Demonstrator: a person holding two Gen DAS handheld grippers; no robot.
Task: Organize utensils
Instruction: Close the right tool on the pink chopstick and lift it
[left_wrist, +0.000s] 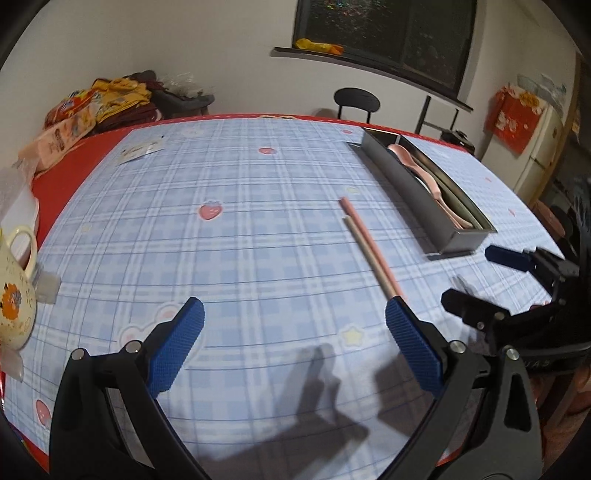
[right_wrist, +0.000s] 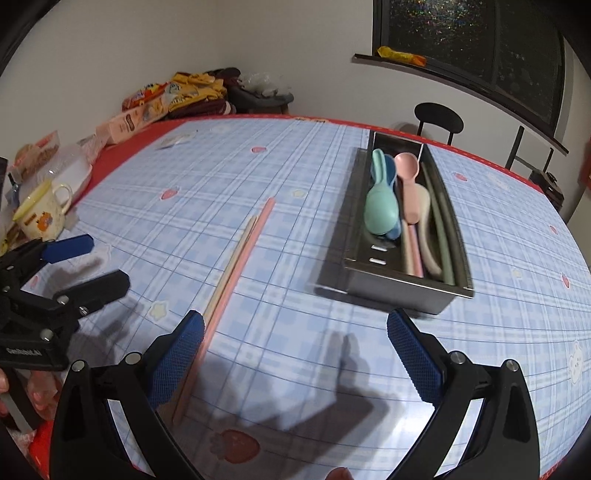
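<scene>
A pink and a beige chopstick (left_wrist: 369, 247) lie side by side on the checked tablecloth. Their near ends run up to the right fingertip (left_wrist: 397, 310) of my left gripper (left_wrist: 295, 332), which is open and empty. The right wrist view shows the same chopsticks (right_wrist: 240, 266) passing close beside the left finger (right_wrist: 181, 354) of my right gripper (right_wrist: 295, 339), which is also open with nothing between its pads. A grey metal tray (right_wrist: 399, 288) ahead of it holds teal, blue and pink spoons, a beige utensil and green chopsticks. The tray (left_wrist: 399, 177) lies right of the loose chopsticks.
A cream mug (right_wrist: 44, 214) and food packets (right_wrist: 159, 99) crowd the table's left side. A black chair (right_wrist: 439, 118) stands behind the far edge. Each gripper shows in the other's view: right gripper (left_wrist: 467, 275), left gripper (right_wrist: 107, 262).
</scene>
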